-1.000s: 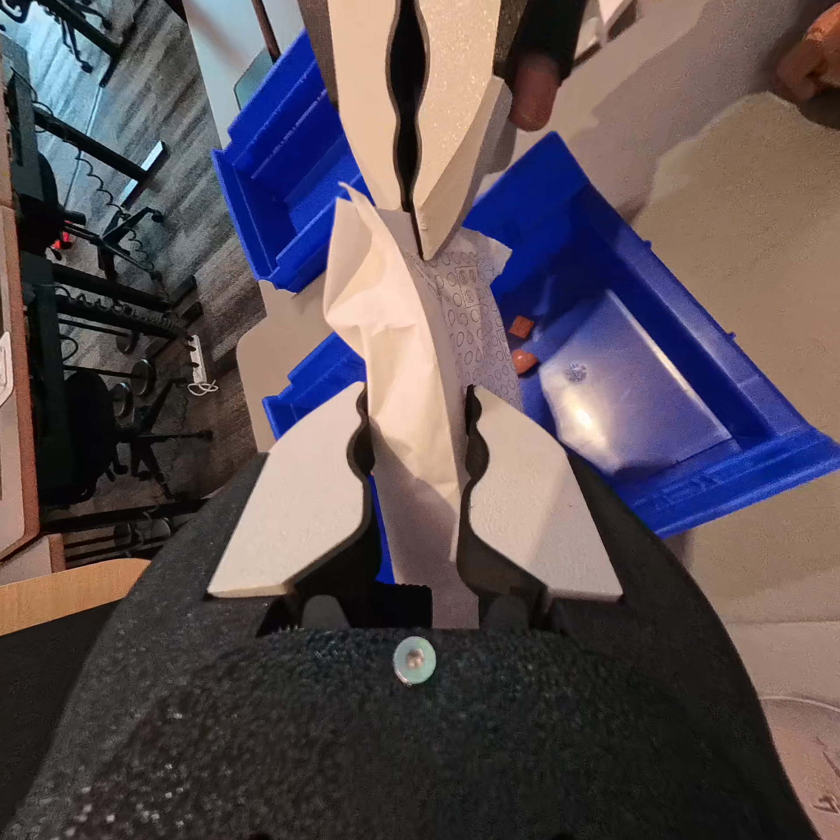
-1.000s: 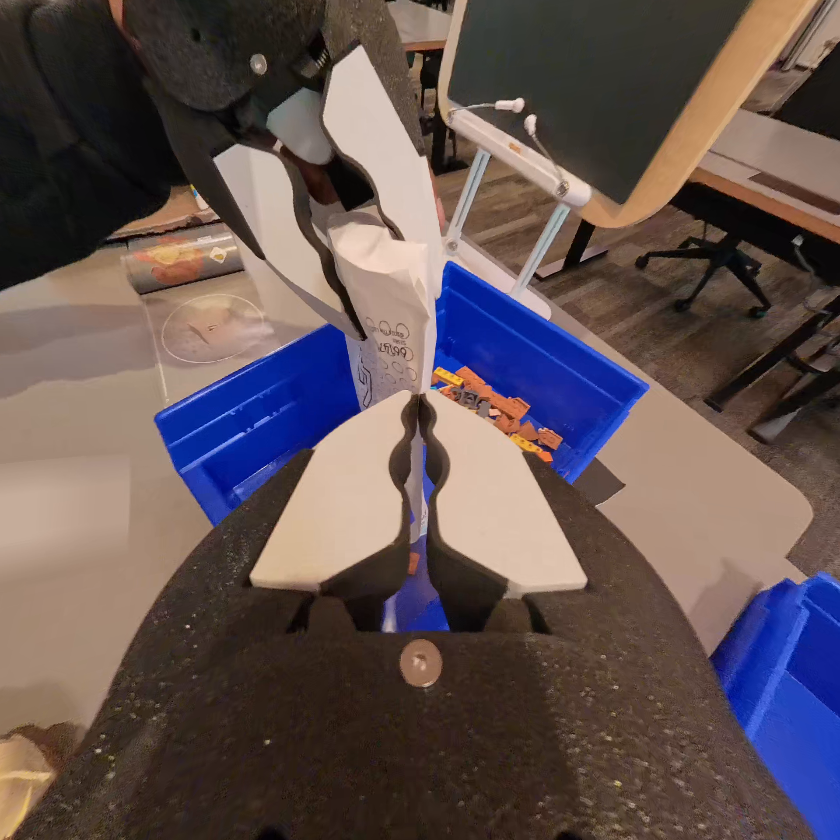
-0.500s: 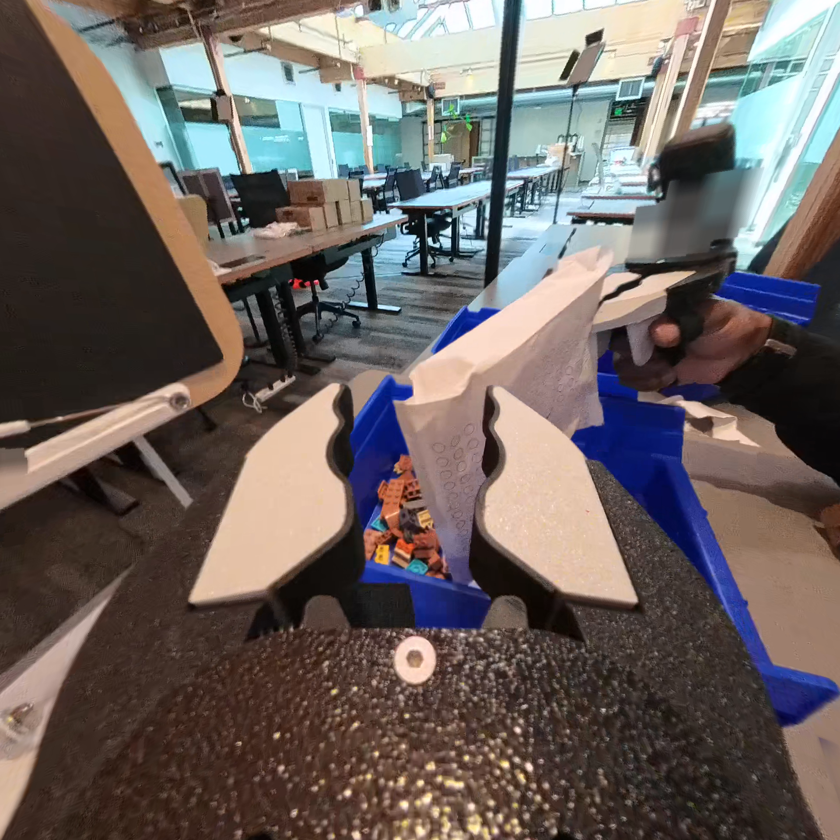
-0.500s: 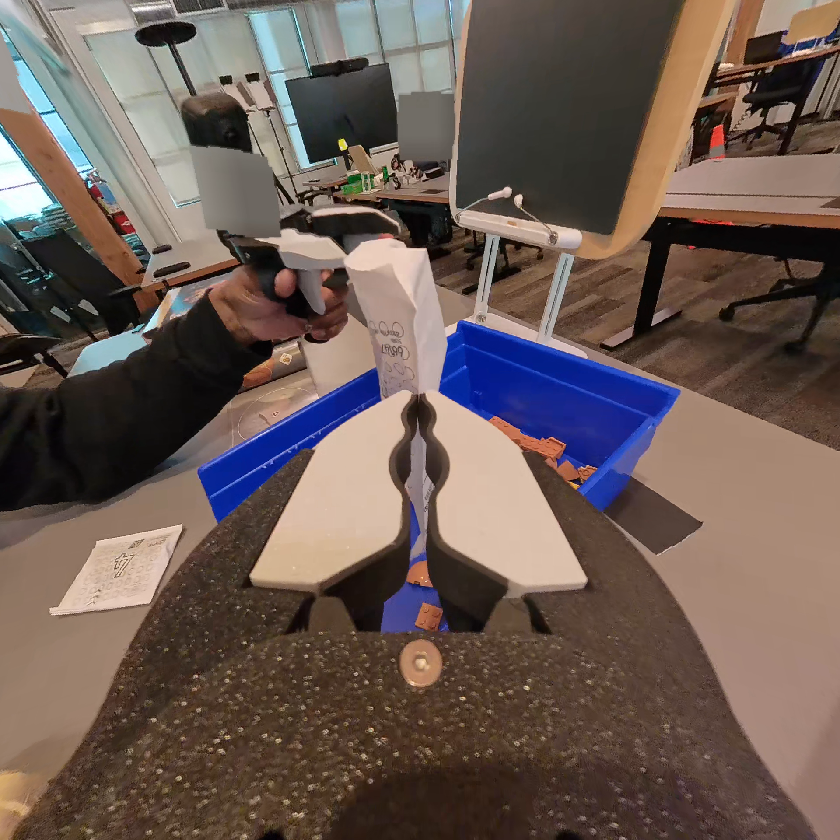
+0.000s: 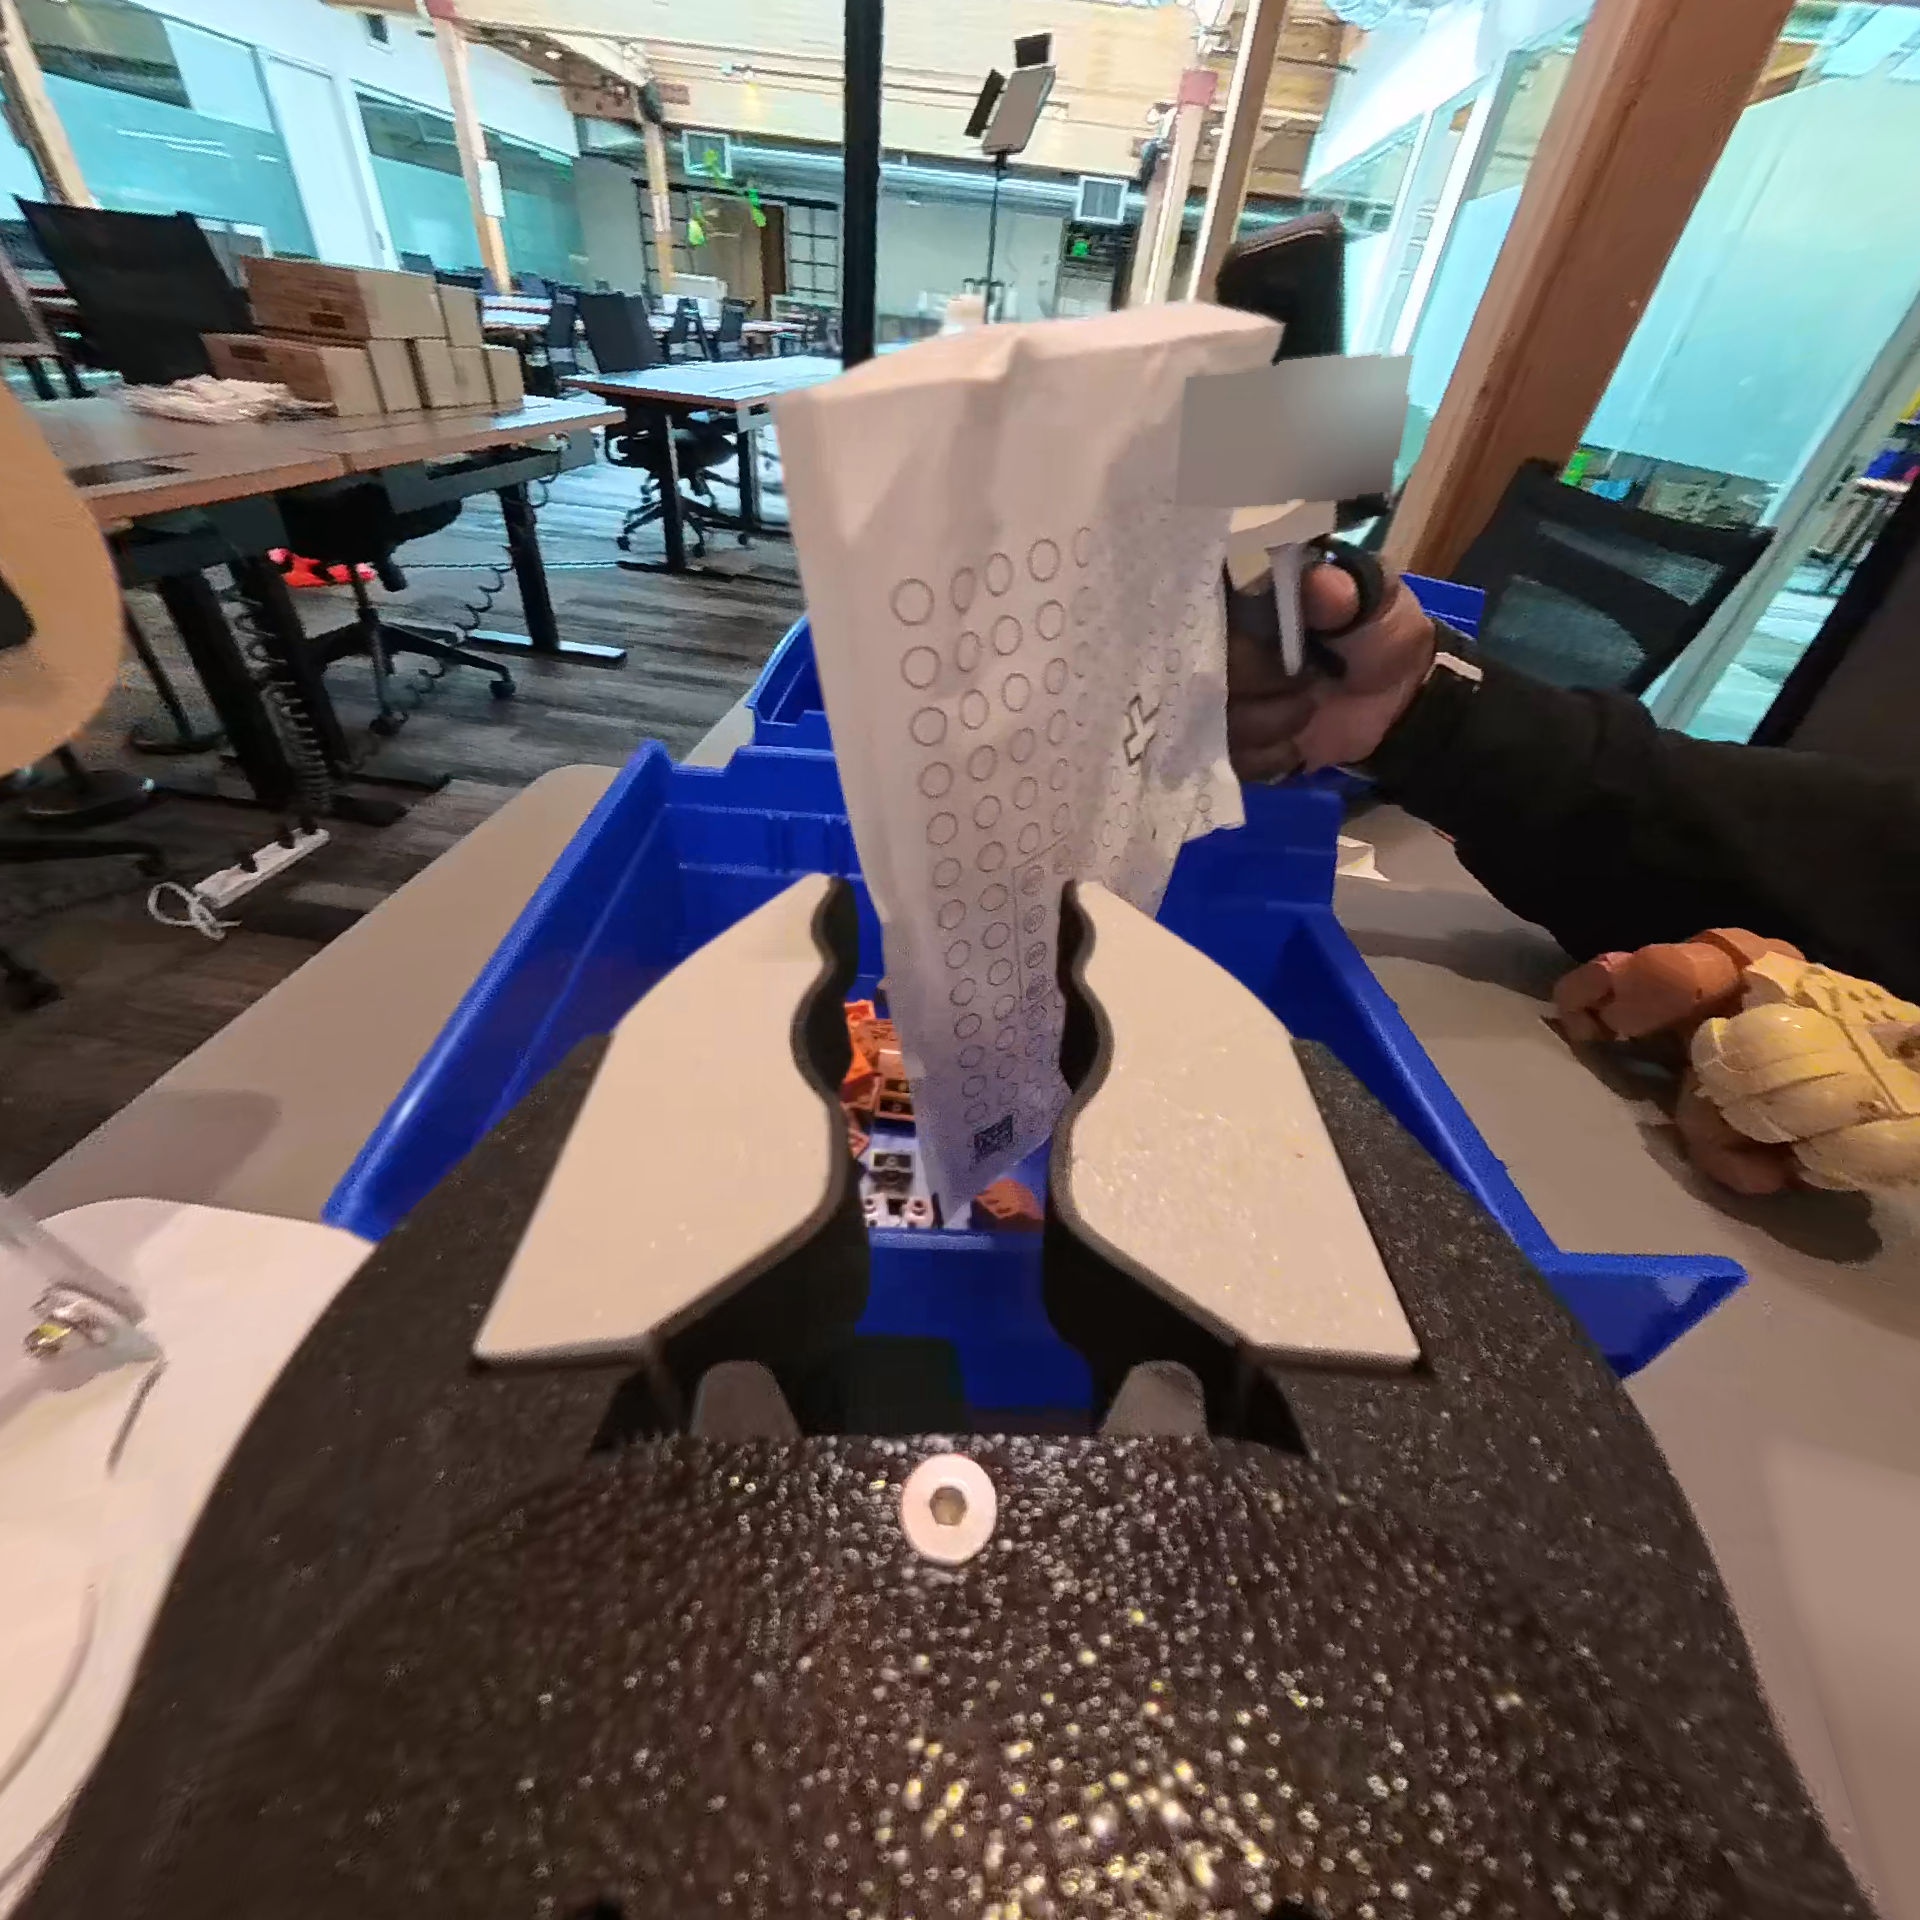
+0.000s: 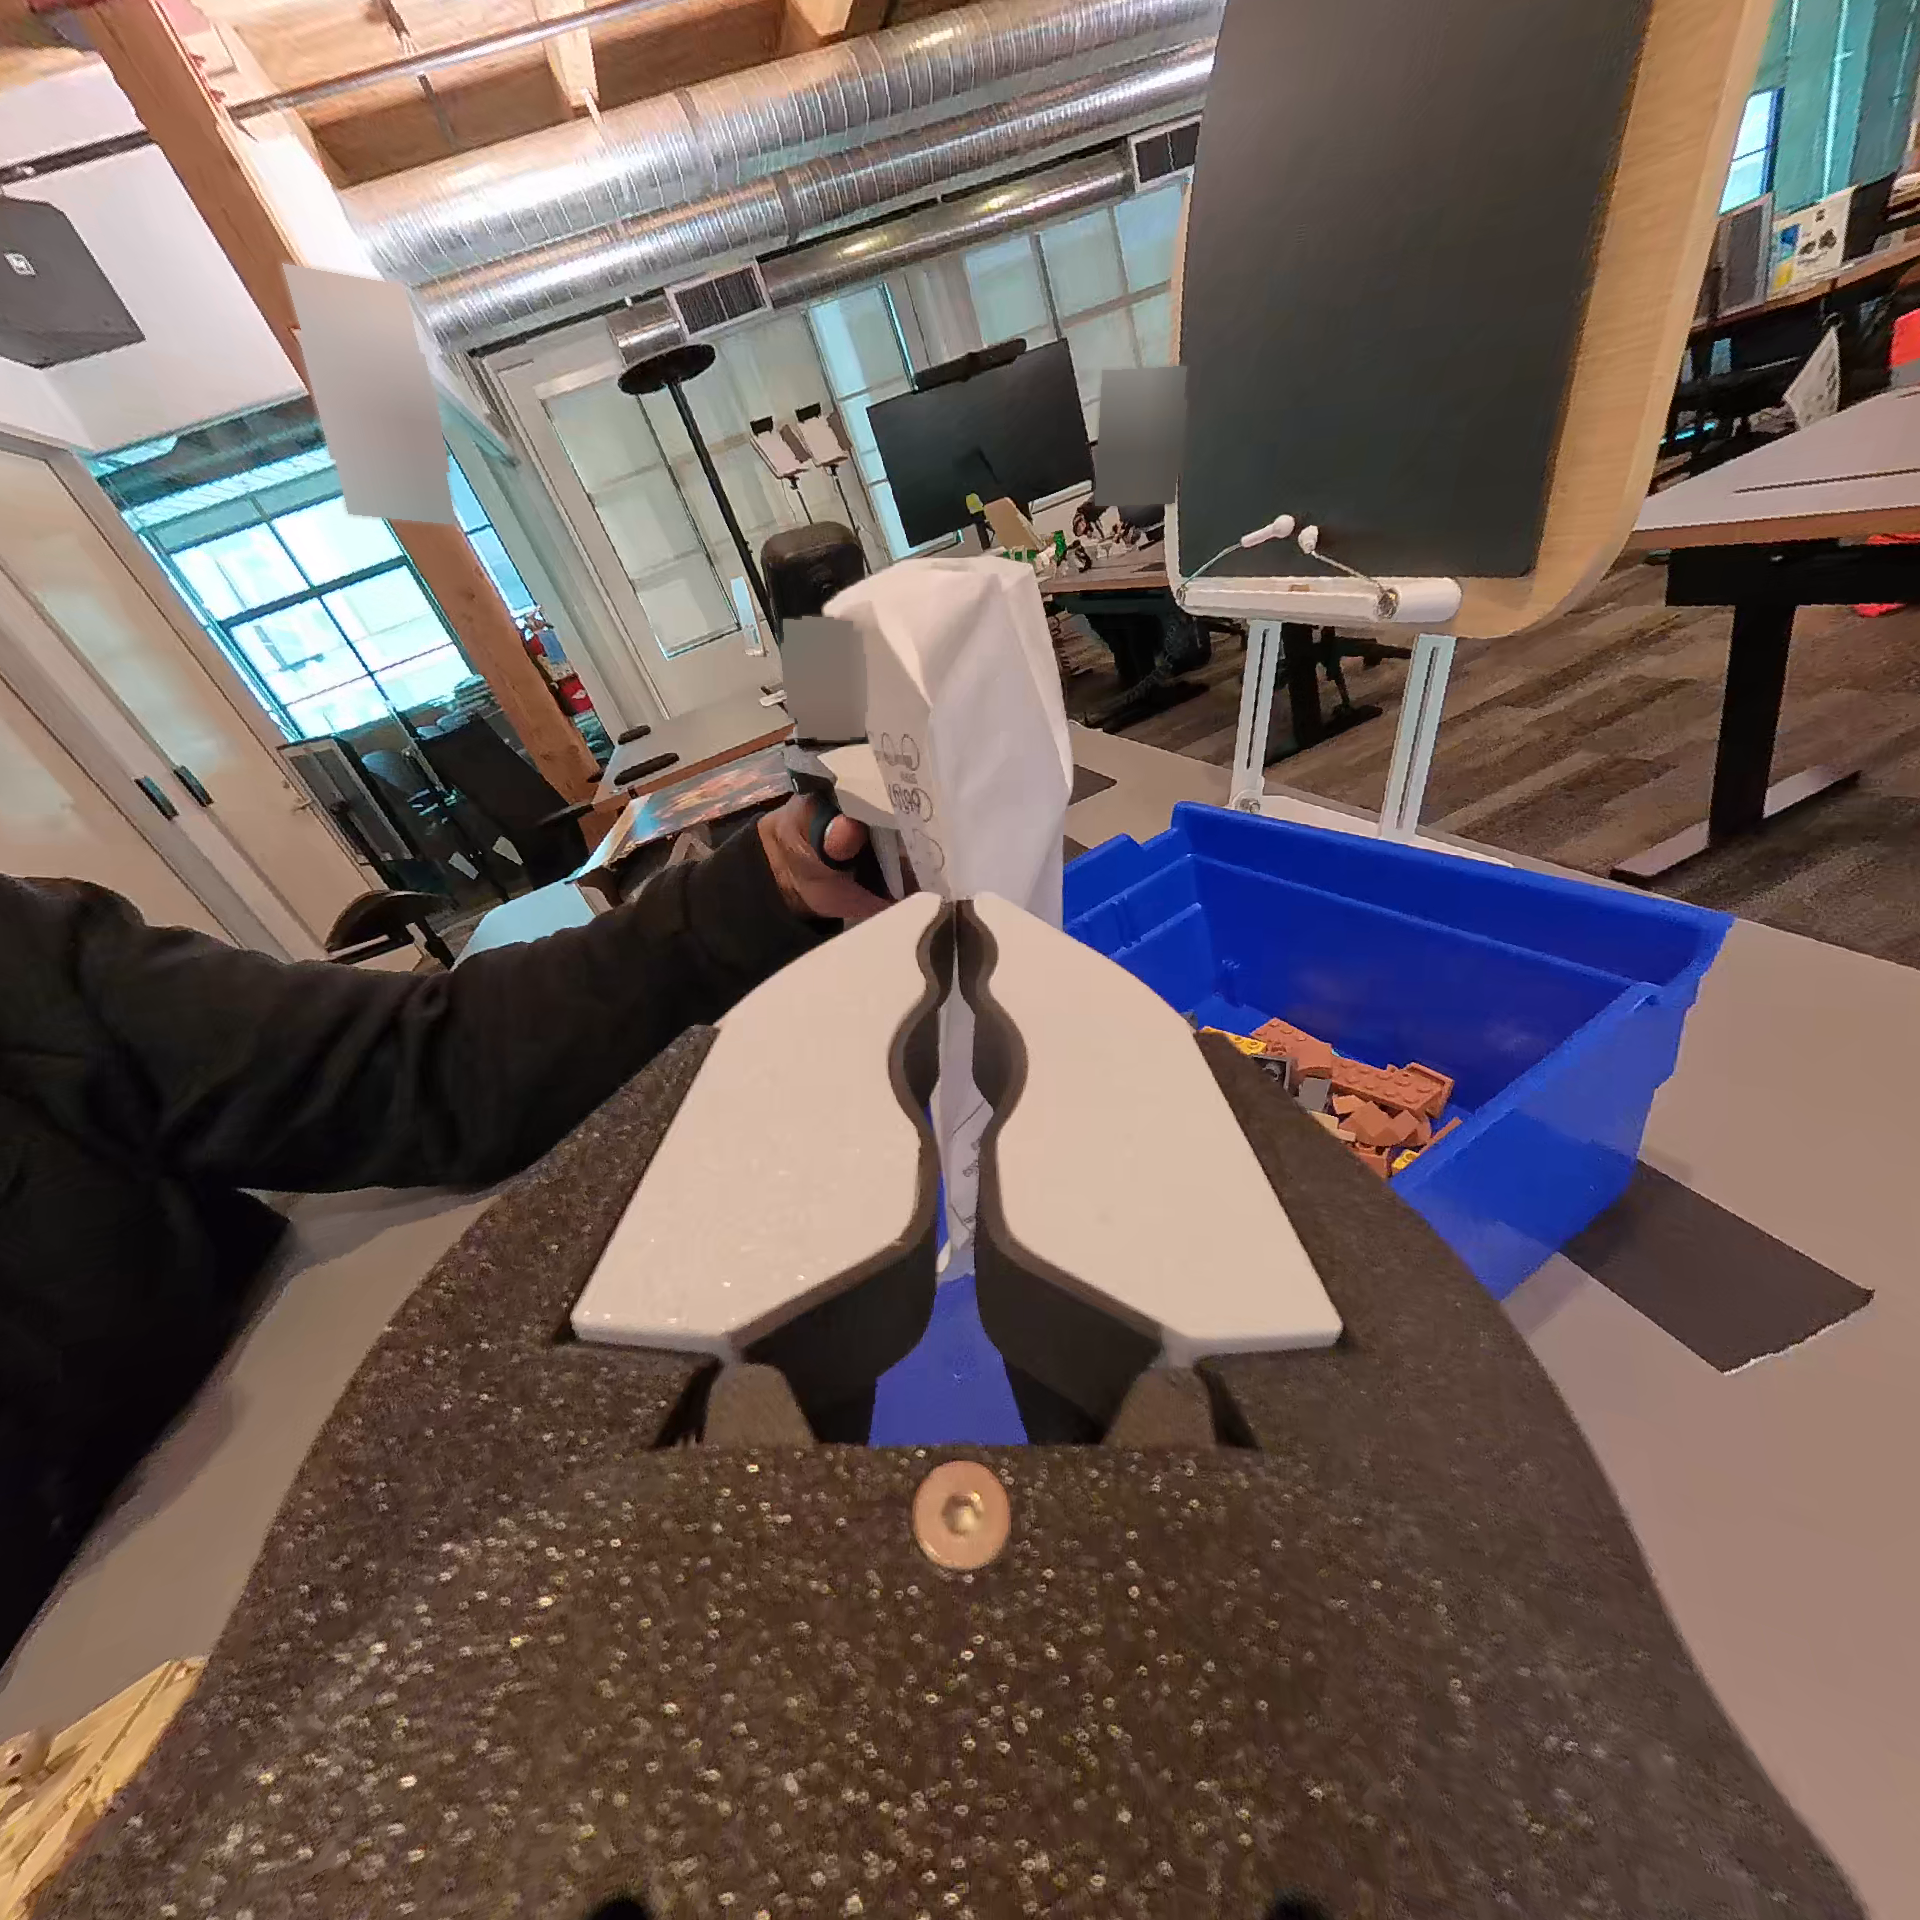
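A white paper bag [image 5: 997,623] printed with small rings hangs upright over a blue bin [image 5: 665,935] of mostly orange and brown bricks [image 5: 873,1070]. My right gripper [image 6: 956,914] is shut on the bag [image 6: 987,727], with the paper pinched flat between its pads. It also shows in the left wrist view [image 5: 1278,582], at the bag's right edge. My left gripper [image 5: 956,904] is open around the bag's lower part. The paper lies against the right finger [image 5: 1143,1039], and a dark gap shows at the left finger [image 5: 727,1039]. The left gripper also shows in the right wrist view [image 6: 842,779], beside the bag.
The bin [image 6: 1455,935] stands on a grey table [image 6: 1766,1039] with a strip of black tape [image 6: 1714,1288]. A dark board on a white stand [image 6: 1403,281] rises behind it. A brown and cream toy figure [image 5: 1766,1060] lies to the right. A second blue bin [image 5: 1444,603] stands behind.
Both grippers tilted up from looking down into the bins to looking out level. My left jaws let go of the bag, spread wide, then narrowed around it. My right gripper stayed shut on it.
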Demonstrator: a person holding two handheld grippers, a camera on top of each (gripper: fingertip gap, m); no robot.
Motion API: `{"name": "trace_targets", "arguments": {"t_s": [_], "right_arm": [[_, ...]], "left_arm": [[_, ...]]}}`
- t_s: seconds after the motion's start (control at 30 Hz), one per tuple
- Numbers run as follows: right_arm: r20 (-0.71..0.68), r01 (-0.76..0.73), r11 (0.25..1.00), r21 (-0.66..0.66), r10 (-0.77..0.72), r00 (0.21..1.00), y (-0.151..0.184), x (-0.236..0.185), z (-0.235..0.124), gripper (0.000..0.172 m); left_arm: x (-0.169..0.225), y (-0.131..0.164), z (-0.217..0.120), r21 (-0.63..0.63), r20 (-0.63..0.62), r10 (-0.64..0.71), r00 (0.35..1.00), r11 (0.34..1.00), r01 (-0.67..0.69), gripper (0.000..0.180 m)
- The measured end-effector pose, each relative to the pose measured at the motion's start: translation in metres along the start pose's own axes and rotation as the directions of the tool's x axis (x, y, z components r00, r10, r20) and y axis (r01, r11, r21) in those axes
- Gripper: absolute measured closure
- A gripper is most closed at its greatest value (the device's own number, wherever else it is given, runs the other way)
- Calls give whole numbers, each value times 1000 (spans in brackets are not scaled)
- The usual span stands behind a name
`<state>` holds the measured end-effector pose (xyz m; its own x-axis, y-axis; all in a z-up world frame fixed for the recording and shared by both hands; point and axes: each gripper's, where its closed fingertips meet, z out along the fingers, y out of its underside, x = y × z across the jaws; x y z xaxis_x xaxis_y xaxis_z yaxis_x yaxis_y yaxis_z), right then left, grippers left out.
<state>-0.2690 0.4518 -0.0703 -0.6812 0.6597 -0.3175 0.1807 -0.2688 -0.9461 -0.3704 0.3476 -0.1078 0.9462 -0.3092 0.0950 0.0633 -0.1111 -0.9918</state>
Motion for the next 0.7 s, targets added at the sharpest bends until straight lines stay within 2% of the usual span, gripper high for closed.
{"name": "trace_targets", "arguments": {"t_s": [0.27,0.5,0.63,0.7], "right_arm": [[19,-58,993,100,56,998,-11,3,-5,172],[-8,-77,993,89,78,997,-8,10,-7,170],[-32,-89,993,82,92,995,-6,16,-14,154],[-32,-98,992,75,101,994,-4,18,-17,152]], "left_arm": [[17,-8,12,71,-78,-36,996,997,41,169],[18,-18,10,136,-77,-41,996,989,51,171],[17,-31,4,220,-88,-75,993,971,93,171],[15,-35,0,249,-94,-97,991,961,118,171]]}}
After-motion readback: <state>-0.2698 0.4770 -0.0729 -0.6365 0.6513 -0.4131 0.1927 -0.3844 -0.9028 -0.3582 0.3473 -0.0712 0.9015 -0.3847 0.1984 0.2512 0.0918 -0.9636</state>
